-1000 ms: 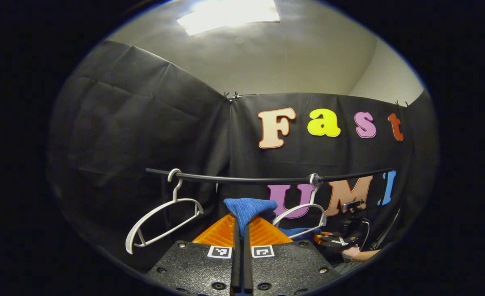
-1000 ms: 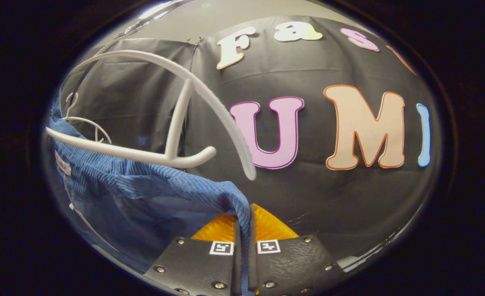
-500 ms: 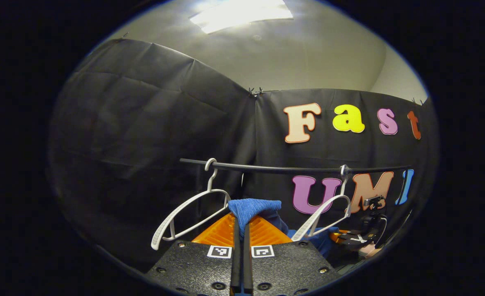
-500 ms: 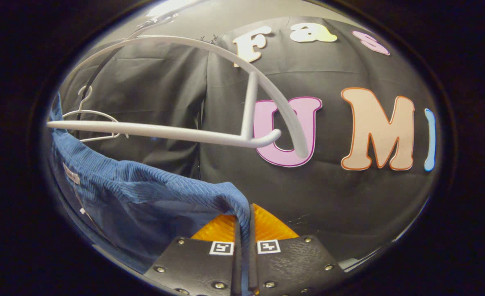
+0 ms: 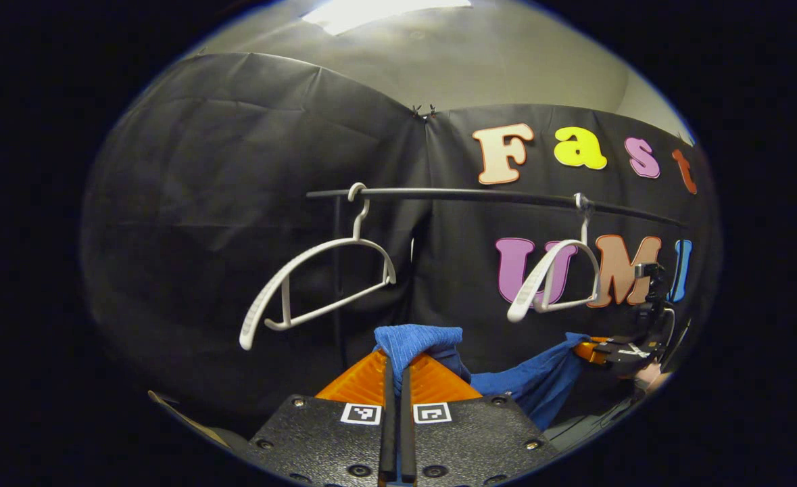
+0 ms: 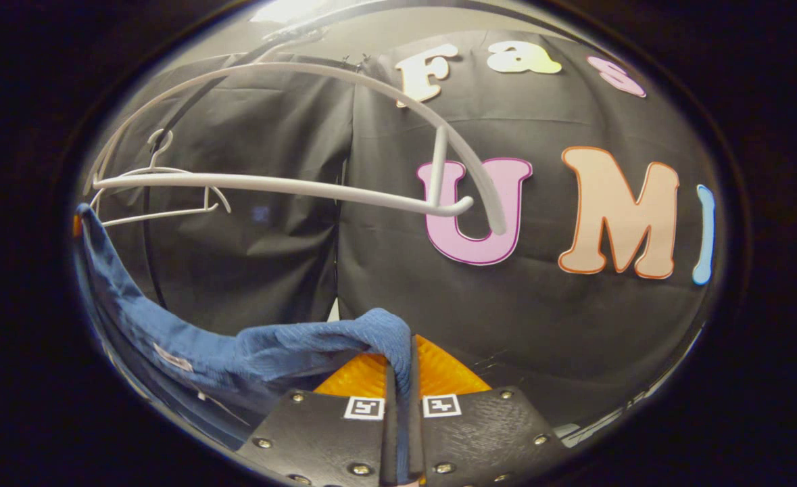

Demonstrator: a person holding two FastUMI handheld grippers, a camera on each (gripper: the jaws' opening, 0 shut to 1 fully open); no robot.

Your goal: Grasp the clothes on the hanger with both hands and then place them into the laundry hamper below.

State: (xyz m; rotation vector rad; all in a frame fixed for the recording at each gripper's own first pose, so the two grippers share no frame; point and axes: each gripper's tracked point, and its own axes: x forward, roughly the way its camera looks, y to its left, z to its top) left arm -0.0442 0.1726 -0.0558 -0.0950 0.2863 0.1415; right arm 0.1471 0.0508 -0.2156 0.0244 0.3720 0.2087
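Note:
A blue ribbed garment [image 5: 417, 340] hangs slack between my two grippers, below the rail and free of the hangers. My left gripper [image 5: 395, 379] is shut on one end of it. In the right gripper view my right gripper [image 6: 402, 368] is shut on the other end, and the garment [image 6: 168, 341] sags away to the left. In the left gripper view the right gripper [image 5: 608, 350] shows far right, held by a hand [image 5: 649, 375], with blue cloth trailing from it. A bare white hanger [image 6: 303, 186] hangs just above the right gripper.
A black rail [image 5: 493, 196] crosses the booth and carries two bare white hangers, one on the left [image 5: 317, 277] and one on the right [image 5: 560, 281]. A pale edge [image 5: 188, 419] shows at the lower left of the left gripper view.
Both grippers have dropped with the garment, so the rail and hangers now sit higher in both views. The cloth, close under the right hanger before, now sags well below it.

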